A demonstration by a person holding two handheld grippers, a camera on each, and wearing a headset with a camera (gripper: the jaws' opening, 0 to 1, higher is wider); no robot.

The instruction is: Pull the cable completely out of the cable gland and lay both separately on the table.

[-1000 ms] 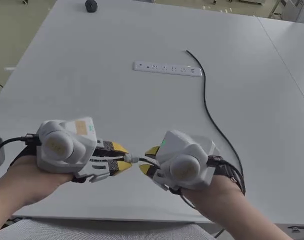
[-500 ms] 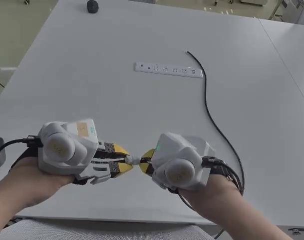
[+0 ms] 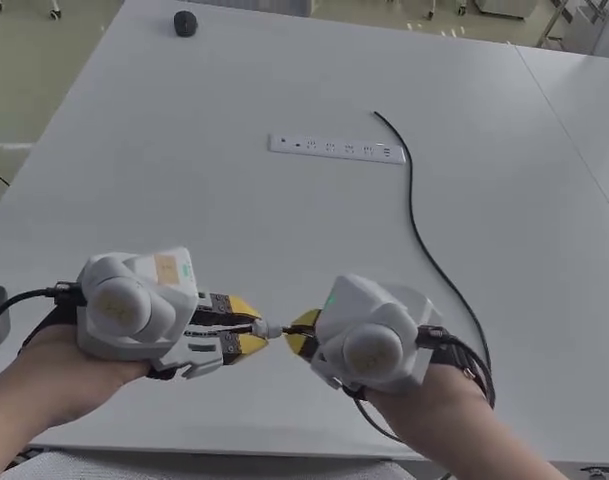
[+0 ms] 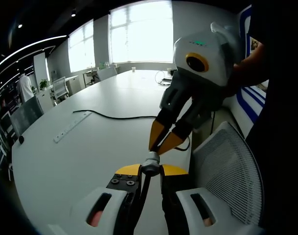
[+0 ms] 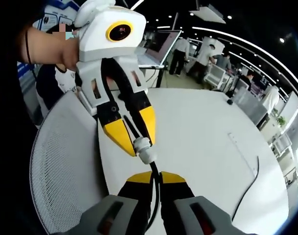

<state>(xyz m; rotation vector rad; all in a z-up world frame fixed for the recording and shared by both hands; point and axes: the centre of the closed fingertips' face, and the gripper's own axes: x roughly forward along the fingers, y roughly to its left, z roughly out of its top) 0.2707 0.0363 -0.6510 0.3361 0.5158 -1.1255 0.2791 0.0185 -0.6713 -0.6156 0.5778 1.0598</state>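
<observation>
Over the near edge of the white table (image 3: 184,180), a small pale cable gland (image 3: 269,329) hangs between my two grippers. My left gripper (image 3: 246,328) is shut on the gland (image 4: 150,164), and a thin black cable (image 4: 143,192) runs back between its jaws. In the right gripper view, the gland (image 5: 144,147) sits at the left gripper's yellow tips, and the cable (image 5: 156,182) leads from it into my right gripper (image 5: 157,177). That gripper is shut on the cable just beside the gland. The two grippers' tips nearly touch.
A white power strip (image 3: 336,148) lies farther back on the table, with a black cord (image 3: 416,215) curving from it toward the near right edge. A dark round object (image 3: 185,22) sits at the far edge. A mesh chair (image 4: 232,166) stands below the grippers.
The right gripper's jaws, spread one second ago, have moved in toward the left gripper and shut on the cable at the gland. The left gripper keeps its hold.
</observation>
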